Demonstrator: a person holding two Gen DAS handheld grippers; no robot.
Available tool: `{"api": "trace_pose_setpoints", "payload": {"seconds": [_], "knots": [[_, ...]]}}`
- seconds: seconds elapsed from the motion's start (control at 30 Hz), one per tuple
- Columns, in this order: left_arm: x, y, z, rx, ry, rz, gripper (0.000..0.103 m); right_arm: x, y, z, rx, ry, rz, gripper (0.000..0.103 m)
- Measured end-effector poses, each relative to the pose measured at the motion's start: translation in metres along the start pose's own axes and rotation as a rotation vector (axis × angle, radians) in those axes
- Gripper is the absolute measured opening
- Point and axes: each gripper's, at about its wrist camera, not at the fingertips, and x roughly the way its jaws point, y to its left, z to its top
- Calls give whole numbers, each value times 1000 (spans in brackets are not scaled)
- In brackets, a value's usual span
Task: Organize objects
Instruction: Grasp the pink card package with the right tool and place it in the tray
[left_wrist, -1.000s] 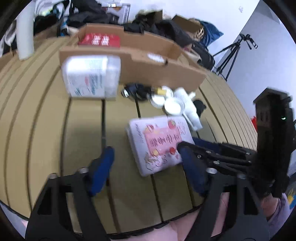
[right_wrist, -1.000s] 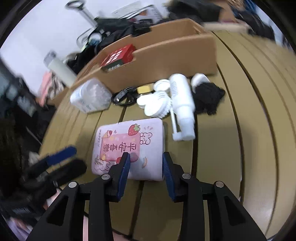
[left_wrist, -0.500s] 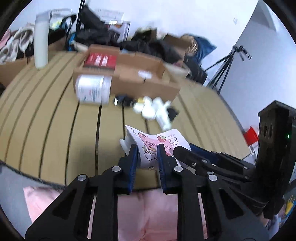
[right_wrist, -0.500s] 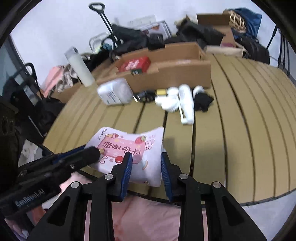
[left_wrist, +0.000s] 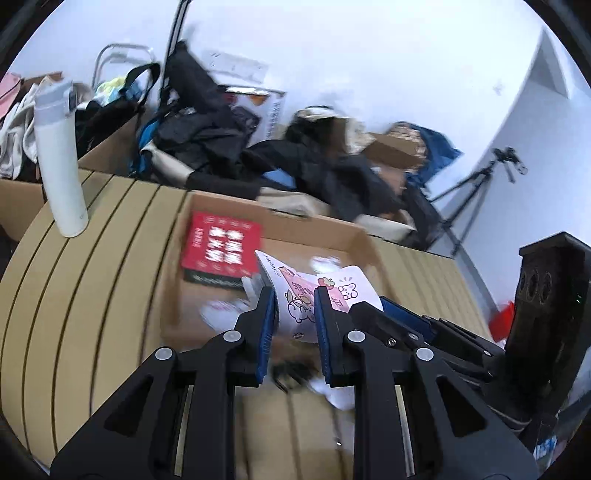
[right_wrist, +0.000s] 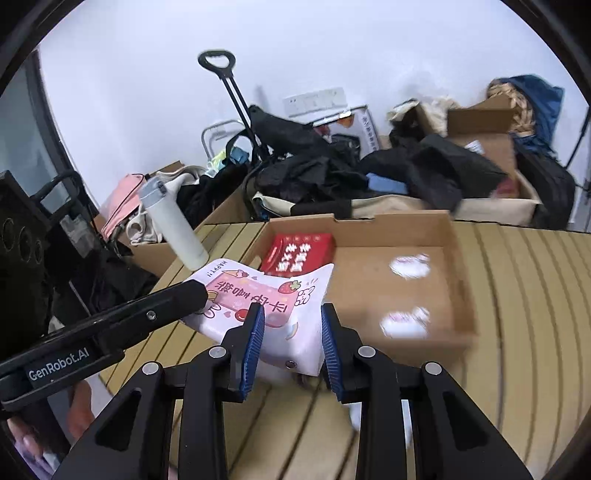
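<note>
Fingers (left_wrist: 269, 314) of the left gripper (left_wrist: 293, 314) clamped on one end of the pink-and-white pouch (left_wrist: 306, 295); those of the right gripper (right_wrist: 290, 332) clamped on the other end (right_wrist: 280, 310), blue pads pressed against both faces. Pouch lifted clear of the slatted tabletop (left_wrist: 92, 277), sagging between the two grips, printed with a strawberry, a bunny and pink lettering. Hanging at the near edge of the open cardboard box (right_wrist: 454, 266), partly over its near-left corner as seen from the right wrist. Inside the box, lying flat at the far left, a red packet (right_wrist: 299, 253) with white characters; also two blurred white patches on the box floor (right_wrist: 408, 266), possibly labels or small packets, too smeared to identify. Standing upright on the tabletop left of the box, well apart from it, a white bottle (left_wrist: 61, 166) with a grey cap. Below the pouch, near side of the box, dark and white items (left_wrist: 314, 376) mostly hidden and blurred. Beyond the far table edge, heaped black clothing (right_wrist: 332, 173), more cardboard boxes (right_wrist: 484, 122), a trolley handle (right_wrist: 218, 61), and at far right a tripod (left_wrist: 476, 188) against the white wall.
</note>
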Motion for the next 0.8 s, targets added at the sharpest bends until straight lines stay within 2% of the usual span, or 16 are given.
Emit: {"api": "trace_pose_setpoints", "payload": {"seconds": [0.03,0.07,0.13,0.17,0.2,0.23,0.27,0.3,0.43,0.57,0.67,0.8], "knots": [[8,8,3,-4,3,3,22,17,-2,4,5,11,5,34],[26,21,3,4,12,48,29,33,-5,5,16,21,6,34],[46,34,-1,3,43,137,29,73,-7,1,24,57,28,34],[58,42,-7,10,80,142,30,93,-7,-3,22,109,29,34],[64,46,-10,12,104,145,38,113,-8,-9,27,172,14,34],[67,51,-15,10,119,138,40,124,-10,-16,41,198,23,34],[67,54,-16,7,122,126,41,126,-12,-21,43,184,39,34],[63,56,-18,0,115,105,41,122,-10,-24,26,149,37,34],[26,46,-16,24,81,86,45,95,-11,-15,44,116,57,34],[-26,16,-1,113,34,148,70,44,-18,6,38,78,26,34],[-65,-6,9,156,33,179,80,-3,-27,19,33,60,-43,35],[-120,-27,5,158,-9,238,98,-74,-37,25,77,42,-66,48]]}}
